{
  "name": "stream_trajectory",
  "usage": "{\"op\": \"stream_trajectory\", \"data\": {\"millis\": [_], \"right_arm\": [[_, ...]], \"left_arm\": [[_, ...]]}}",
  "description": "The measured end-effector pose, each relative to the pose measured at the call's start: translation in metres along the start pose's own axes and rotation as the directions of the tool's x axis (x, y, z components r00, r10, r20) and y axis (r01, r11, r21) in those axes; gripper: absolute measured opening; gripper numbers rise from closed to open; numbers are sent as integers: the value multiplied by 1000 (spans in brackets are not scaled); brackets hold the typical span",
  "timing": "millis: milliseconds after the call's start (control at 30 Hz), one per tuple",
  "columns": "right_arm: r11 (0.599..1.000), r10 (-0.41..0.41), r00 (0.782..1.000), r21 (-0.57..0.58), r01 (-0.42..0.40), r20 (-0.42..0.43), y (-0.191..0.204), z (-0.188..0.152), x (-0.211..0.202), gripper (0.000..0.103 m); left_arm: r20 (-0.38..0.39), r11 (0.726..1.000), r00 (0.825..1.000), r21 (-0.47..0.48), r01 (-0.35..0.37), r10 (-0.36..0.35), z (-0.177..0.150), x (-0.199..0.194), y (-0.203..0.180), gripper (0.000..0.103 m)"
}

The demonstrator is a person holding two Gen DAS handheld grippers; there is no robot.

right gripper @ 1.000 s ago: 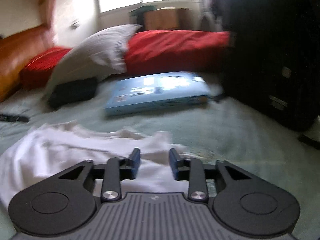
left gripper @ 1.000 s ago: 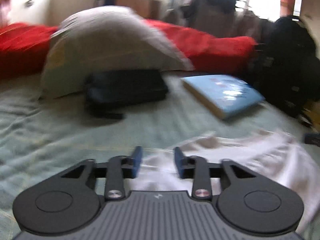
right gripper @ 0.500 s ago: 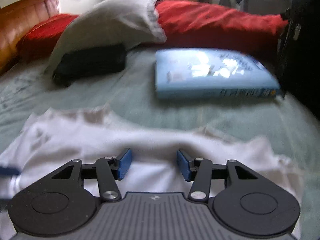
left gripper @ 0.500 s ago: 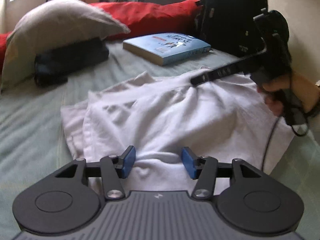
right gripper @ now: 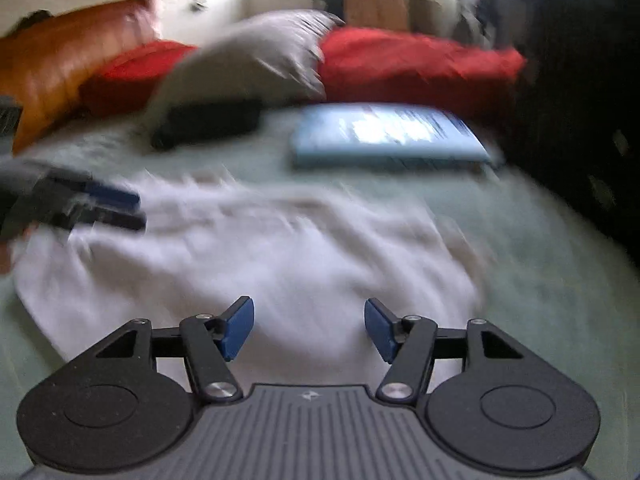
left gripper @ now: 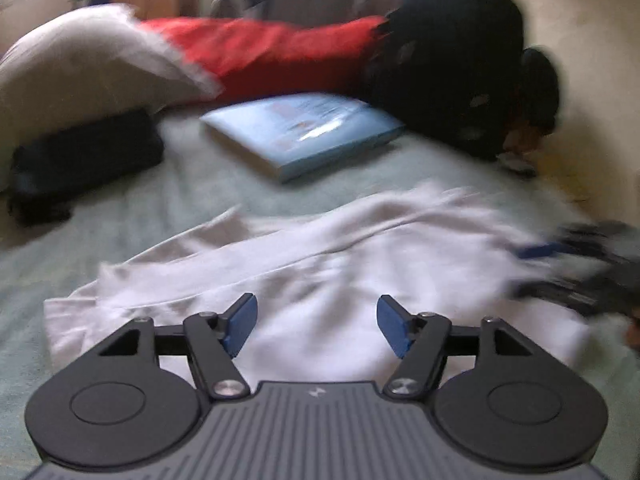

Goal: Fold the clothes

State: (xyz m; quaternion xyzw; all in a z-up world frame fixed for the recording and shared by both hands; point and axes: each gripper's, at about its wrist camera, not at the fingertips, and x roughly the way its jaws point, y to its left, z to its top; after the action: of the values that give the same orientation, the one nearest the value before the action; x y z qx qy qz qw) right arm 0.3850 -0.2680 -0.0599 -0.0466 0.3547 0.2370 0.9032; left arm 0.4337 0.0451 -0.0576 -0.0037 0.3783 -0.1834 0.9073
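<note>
A white garment [left gripper: 320,276] lies crumpled and partly folded on the pale green bedsheet [left gripper: 120,220]; it also shows in the right wrist view [right gripper: 256,256]. My left gripper [left gripper: 316,326] is open and empty just above the garment's near edge. My right gripper [right gripper: 308,326] is open and empty over the garment's near side. The right gripper shows blurred at the right edge of the left wrist view [left gripper: 560,268]. The left gripper shows blurred at the left of the right wrist view [right gripper: 100,208].
A light blue book [left gripper: 304,132] lies beyond the garment. A black pouch [left gripper: 80,160] rests against a grey pillow [left gripper: 88,68]. Red bedding [left gripper: 272,52] runs along the back. A black backpack [left gripper: 460,60] stands at the right.
Both grippers have opened wider. Both have pulled back from the garment and both views swing with motion blur.
</note>
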Motion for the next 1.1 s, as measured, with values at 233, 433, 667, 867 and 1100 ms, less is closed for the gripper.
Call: {"op": "stream_trajectory", "data": {"millis": [233,433,667,867,1100], "right_arm": [[997,19,999,68,-21,32,-16,-30,-47,67],[998,61,998,33,-62,7,8,-32,-49,69],[999,34,998,26,-33,-50,16,-53,-60,70],[984,-75,997,-165,72,-14,37,-52,-98,82],[986,-36,999,-163,40,28,52,-24,-86,83]], "left_arm": [[-5,993,998,-104,-63,63,-1,-24,20,66],[-20,997,997,18,-74,74,-30,-60,1,76],[-39,987,990,95,-129,133,-67,-88,-5,76],[27,920,986,357,-162,163,-78,-121,-51,83],[56,902,988,403,-155,144,-62,-112,-78,83]]}}
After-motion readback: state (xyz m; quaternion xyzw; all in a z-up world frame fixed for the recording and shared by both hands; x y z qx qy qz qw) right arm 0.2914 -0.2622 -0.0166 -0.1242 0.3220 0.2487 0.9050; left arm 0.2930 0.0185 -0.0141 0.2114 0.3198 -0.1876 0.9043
